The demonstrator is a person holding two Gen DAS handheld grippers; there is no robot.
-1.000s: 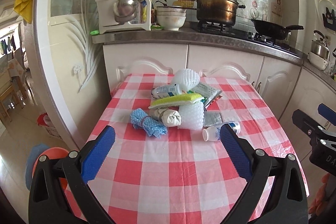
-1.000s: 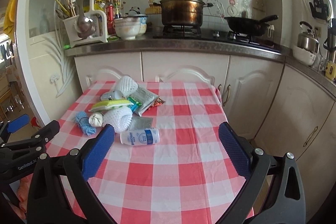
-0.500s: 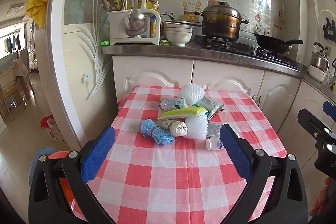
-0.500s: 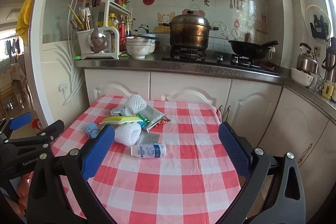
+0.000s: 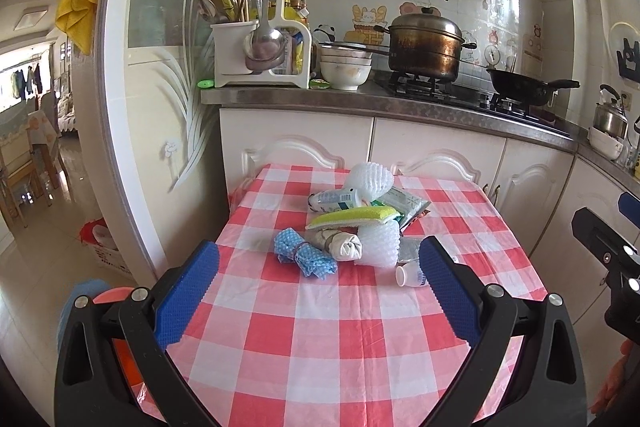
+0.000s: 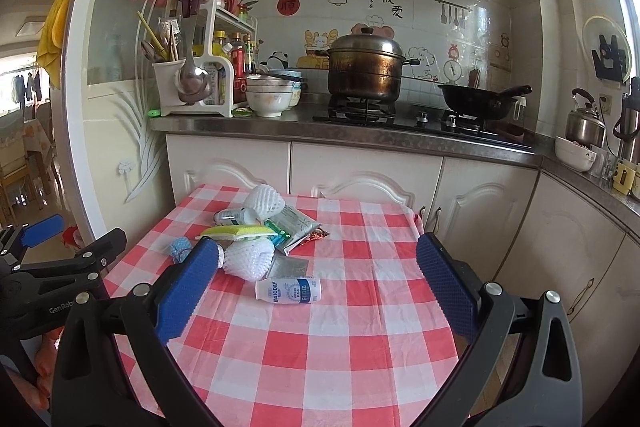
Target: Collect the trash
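Both grippers, left (image 5: 316, 291) and right (image 6: 318, 291), are hanging released, so squaring on the center-frame bottle (image 6: 289, 291) looks wisest.

Two fisheye views look forward between spread gripper fingers across a checked table (image 5: 320, 347) toward the kitchen counter (image 6: 400, 135); both share the trash pile (image 5: 352, 227).

blue cloth (image 6: 179, 247) half hidden behind gripper (image 6: 316, 283)
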